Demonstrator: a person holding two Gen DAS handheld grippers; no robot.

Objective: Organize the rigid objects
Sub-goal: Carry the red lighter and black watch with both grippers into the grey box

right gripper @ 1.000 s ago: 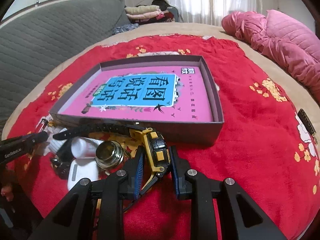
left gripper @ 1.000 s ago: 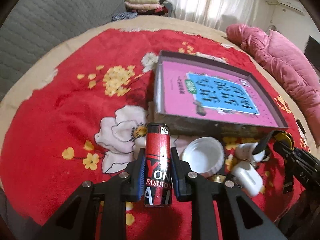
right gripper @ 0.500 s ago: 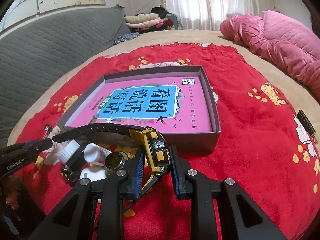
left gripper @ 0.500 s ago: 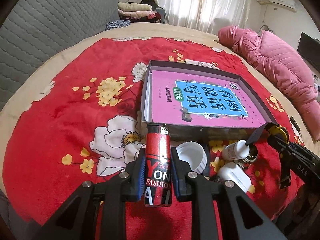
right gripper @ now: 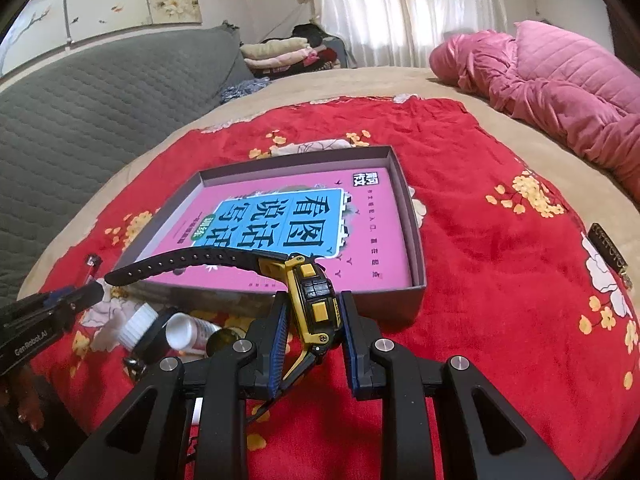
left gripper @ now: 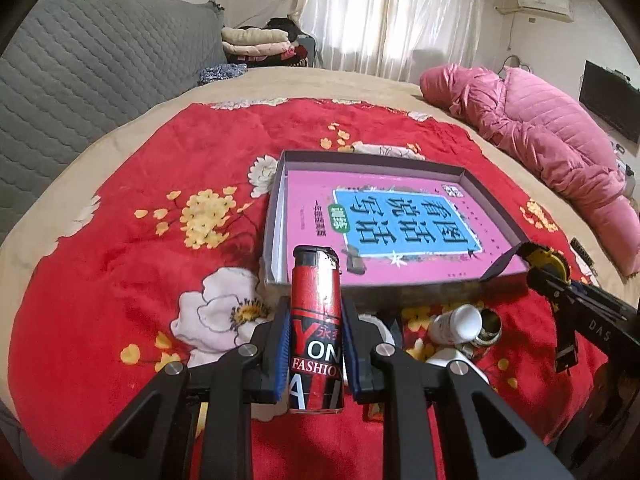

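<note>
- Bottom centre of the left wrist view: left gripper (left gripper: pixel 316 354) clamped on a red lighter (left gripper: pixel 316 328), blue pads pressed against both its sides; the lighter stands upright, black cap at the top, overlapping the near wall of the box (left gripper: pixel 404 294) in frame.
- Bottom centre of the right wrist view: right gripper (right gripper: pixel 314 350) clenched on a yellow-and-black watch (right gripper: pixel 312 300) by its case; the black strap arcs off to the left of frame across the box's near-left corner.
- Centre of both views: shallow grey box with a pink book (left gripper: pixel 404 224) lying flat inside, blue title panel on the cover.
- Below the box's near wall, on the red floral blanket (left gripper: pixel 120 208): a small clutter – white bottle (left gripper: pixel 458 322) on its side, a metal tin (left gripper: pixel 488 324) beside it, a white ribbed cap (right gripper: pixel 138 325). More white items sit partly behind the fingers; cannot tell what they are.
- Upper right of both views: pink padded jacket (left gripper: pixel 540 136) on the bed edge, well apart from the box.
- Upper left: grey quilted cover (left gripper: pixel 88 72).
</note>
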